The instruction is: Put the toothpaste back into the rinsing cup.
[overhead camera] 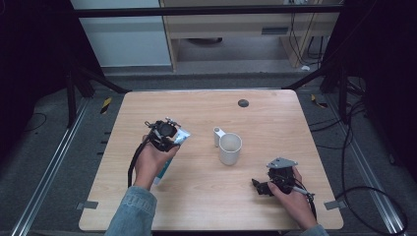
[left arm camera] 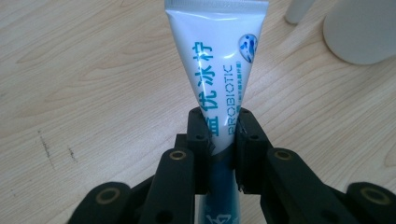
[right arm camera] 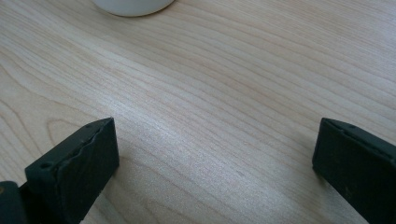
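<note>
Left gripper [left arm camera: 223,135] pinches a white toothpaste tube [left arm camera: 217,70], left of the white mug [overhead camera: 230,148]. Right gripper [right arm camera: 215,158], jaws spread wide, sits right of the mug.

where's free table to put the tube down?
Bare wood: the far strip between the mug and the dark disc, the near-middle stretch between both hands, and the left edge of the table. Crowded: the centre at the mug and small cup, and the near-right corner under the right gripper. The left gripper holds the tube.
</note>
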A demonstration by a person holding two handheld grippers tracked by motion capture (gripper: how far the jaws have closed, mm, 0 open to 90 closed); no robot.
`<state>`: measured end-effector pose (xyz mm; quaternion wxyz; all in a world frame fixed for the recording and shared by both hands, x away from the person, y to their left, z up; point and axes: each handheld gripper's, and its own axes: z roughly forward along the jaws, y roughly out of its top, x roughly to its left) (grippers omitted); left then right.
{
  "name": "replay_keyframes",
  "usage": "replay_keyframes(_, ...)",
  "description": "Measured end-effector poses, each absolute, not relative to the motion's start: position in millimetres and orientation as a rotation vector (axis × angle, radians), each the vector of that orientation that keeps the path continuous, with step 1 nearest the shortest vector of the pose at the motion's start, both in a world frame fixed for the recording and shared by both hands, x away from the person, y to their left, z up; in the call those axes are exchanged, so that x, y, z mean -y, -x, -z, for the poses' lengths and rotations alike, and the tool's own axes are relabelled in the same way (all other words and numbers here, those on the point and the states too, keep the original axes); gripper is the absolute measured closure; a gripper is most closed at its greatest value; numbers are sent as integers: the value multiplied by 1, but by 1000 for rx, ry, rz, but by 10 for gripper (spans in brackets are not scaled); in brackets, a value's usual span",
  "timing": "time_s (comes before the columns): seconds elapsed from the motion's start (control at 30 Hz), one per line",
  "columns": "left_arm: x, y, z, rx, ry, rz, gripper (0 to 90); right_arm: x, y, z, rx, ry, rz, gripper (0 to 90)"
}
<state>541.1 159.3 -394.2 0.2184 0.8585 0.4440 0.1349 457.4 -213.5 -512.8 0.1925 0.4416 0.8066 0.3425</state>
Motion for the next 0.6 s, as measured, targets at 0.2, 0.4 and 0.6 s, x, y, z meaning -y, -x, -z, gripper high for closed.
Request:
replay_keyframes(0.2, -155, -541, 389, -1214, -2346, -397, 782, 213, -457, 513, -2263, -1241, -962, 6)
replay_keyframes(0.4, -152, -542, 380, -1205, -2314, -434, 782, 214, -457, 513, -2264, -1240, -962, 6)
replay_keyframes(0.6, -145, -544, 373, -1181, -2284, -456, 782, 214, -458, 513, -2265, -1233, -962, 5)
